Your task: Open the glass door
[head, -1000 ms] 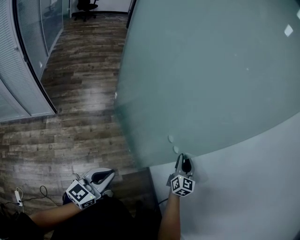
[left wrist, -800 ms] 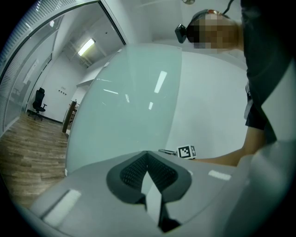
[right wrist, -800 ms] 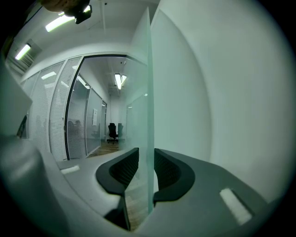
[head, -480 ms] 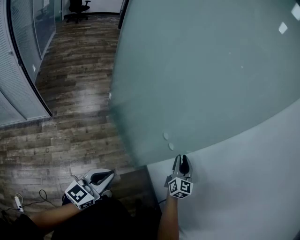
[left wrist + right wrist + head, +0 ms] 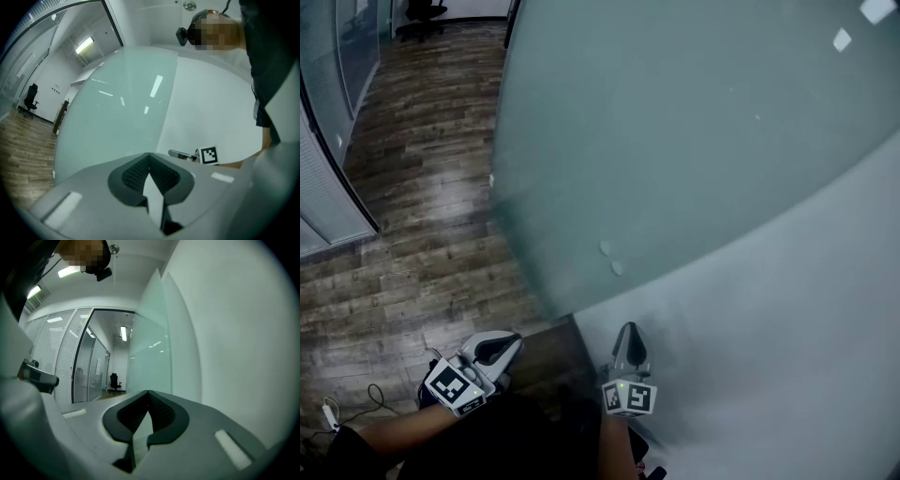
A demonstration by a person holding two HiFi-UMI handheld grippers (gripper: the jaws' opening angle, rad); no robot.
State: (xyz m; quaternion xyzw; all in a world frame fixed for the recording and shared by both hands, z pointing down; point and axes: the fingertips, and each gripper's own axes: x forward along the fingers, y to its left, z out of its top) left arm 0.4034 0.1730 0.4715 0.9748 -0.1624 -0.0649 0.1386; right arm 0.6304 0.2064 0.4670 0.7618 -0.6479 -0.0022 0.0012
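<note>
The frosted glass door (image 5: 675, 141) stands swung out over the wood floor, with two small round fittings (image 5: 610, 258) near its lower edge. My right gripper (image 5: 628, 336) hangs below those fittings beside the white wall, apart from the door, shut with nothing in it. In the right gripper view its closed tips (image 5: 148, 394) point along the door's edge (image 5: 157, 333). My left gripper (image 5: 497, 347) is low at the left, shut and empty. The left gripper view shows its tips (image 5: 149, 157) facing the door (image 5: 117, 108) and the right gripper's marker cube (image 5: 208, 155).
A white wall (image 5: 787, 347) runs along the right. Glass partitions with blinds (image 5: 323, 187) line the left side of the wooden floor (image 5: 422, 187). An office chair (image 5: 114, 380) stands far down the corridor. A cable (image 5: 380, 394) lies on the floor at lower left.
My right gripper has come away from the door's lower edge, drawn back toward me, and its jaws have shut. The left gripper has barely shifted. The view has slid forward along the door.
</note>
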